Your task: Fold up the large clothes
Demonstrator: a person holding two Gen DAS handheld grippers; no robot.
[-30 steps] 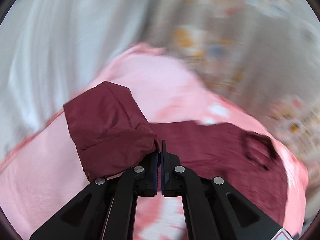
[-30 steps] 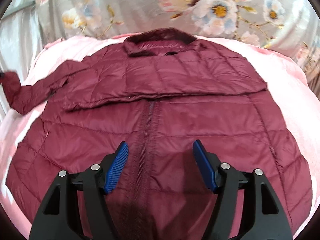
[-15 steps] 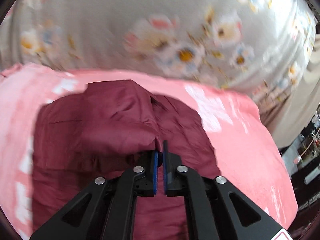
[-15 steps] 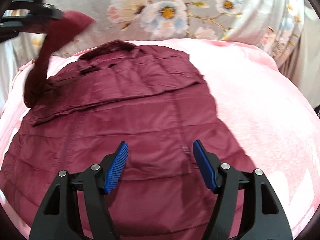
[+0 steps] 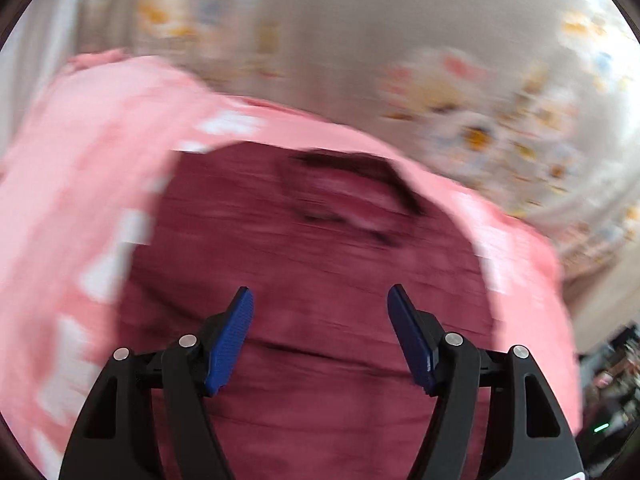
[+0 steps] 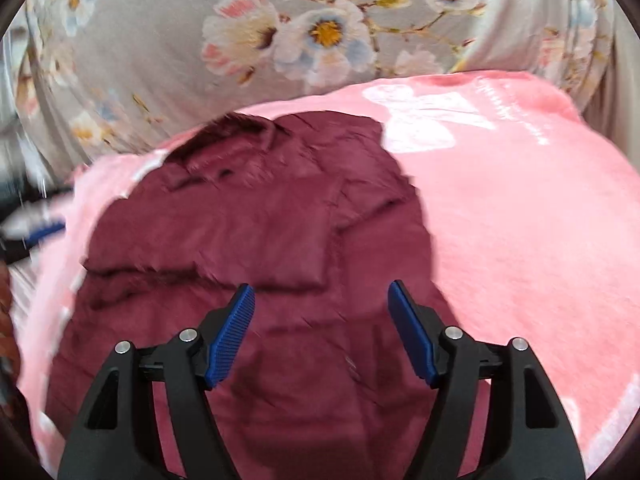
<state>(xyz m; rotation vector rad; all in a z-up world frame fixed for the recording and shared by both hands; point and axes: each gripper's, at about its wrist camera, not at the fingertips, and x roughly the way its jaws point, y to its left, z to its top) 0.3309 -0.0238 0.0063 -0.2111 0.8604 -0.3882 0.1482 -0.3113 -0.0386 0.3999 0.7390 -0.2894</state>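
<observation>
The maroon quilted puffer jacket (image 6: 256, 280) lies spread on the pink fleece blanket (image 6: 520, 220), collar toward 12 o'clock, with what seems, through the blur, a sleeve folded across its chest. The left tongs (image 5: 320, 336) have just been opening and stand apart with nothing between them. The right tongs (image 6: 320, 332) stand apart too, empty, above the jacket's lower half. A grey floral sheet (image 6: 280, 40) hangs behind.

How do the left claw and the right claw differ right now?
The left claw has just been opening, with nothing between its blue pads; the right claw is open and empty too. The left's view of the maroon jacket is smeared with blur; the right's is sharper, showing a sleeve folded across. Both hang above the jacket on the pink blanket.
</observation>
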